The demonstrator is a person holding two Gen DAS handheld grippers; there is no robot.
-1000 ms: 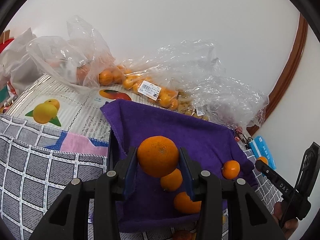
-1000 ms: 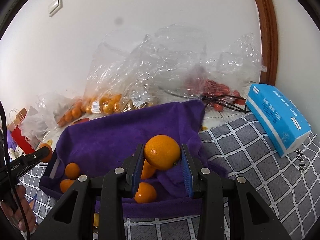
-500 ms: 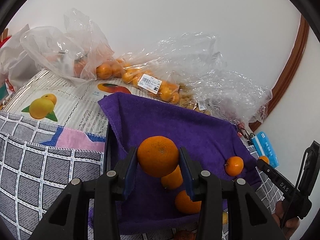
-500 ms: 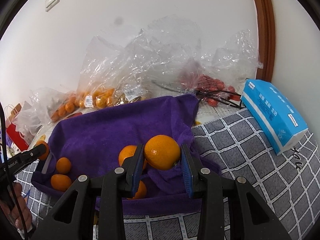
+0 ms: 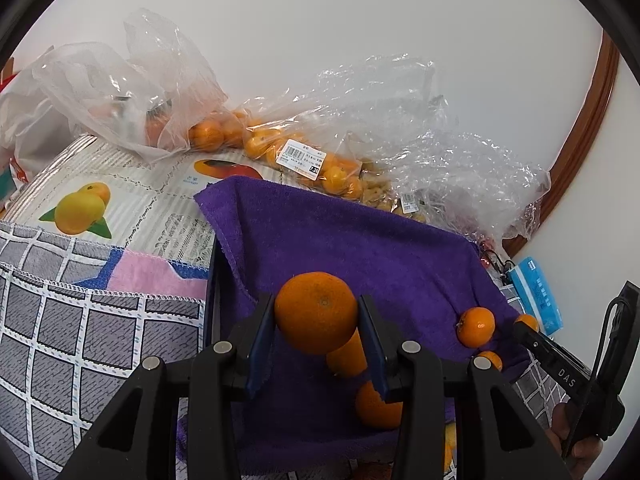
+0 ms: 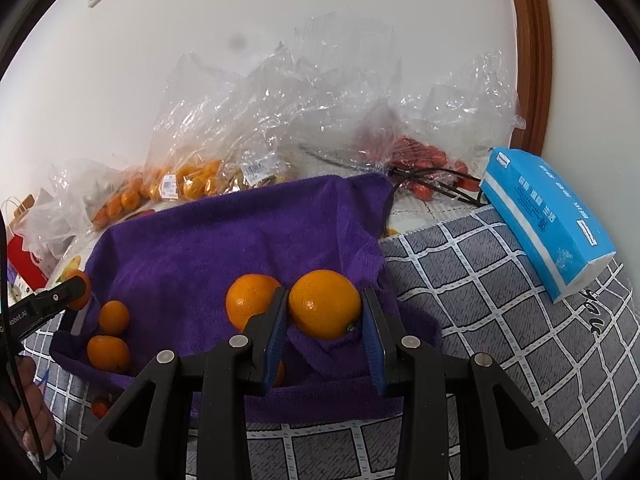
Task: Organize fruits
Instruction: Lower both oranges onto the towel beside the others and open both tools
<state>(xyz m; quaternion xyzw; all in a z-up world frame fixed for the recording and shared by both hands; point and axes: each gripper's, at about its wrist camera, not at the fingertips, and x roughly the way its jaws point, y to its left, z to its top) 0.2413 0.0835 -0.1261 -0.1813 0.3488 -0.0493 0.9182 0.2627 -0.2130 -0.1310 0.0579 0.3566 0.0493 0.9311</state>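
Note:
My left gripper point(image 5: 316, 342) is shut on a large orange point(image 5: 316, 312), held above the left end of a tray lined with a purple towel point(image 5: 352, 248). My right gripper point(image 6: 325, 332) is shut on another orange point(image 6: 325, 304), held over the right end of the same towel point(image 6: 224, 248). Loose oranges lie on the towel: one in the left wrist view point(image 5: 475, 327), one below my left fingers point(image 5: 376, 408), a big one point(image 6: 250, 305) left of my right gripper, two smaller ones point(image 6: 109, 354) at the left. Each gripper shows in the other's view point(image 5: 560, 364), point(image 6: 40, 308).
Clear plastic bags of small oranges point(image 5: 320, 164) and red fruit point(image 6: 420, 156) lie behind the tray against the white wall. A blue tissue pack point(image 6: 548, 220) lies at the right on a grey checked cloth point(image 6: 500, 320). A fruit-printed mat point(image 5: 120, 200) lies at the left.
Both grippers have drawn back and risen slightly with their oranges. The right gripper has shifted right, so a big loose orange now shows fully left of its fingers.

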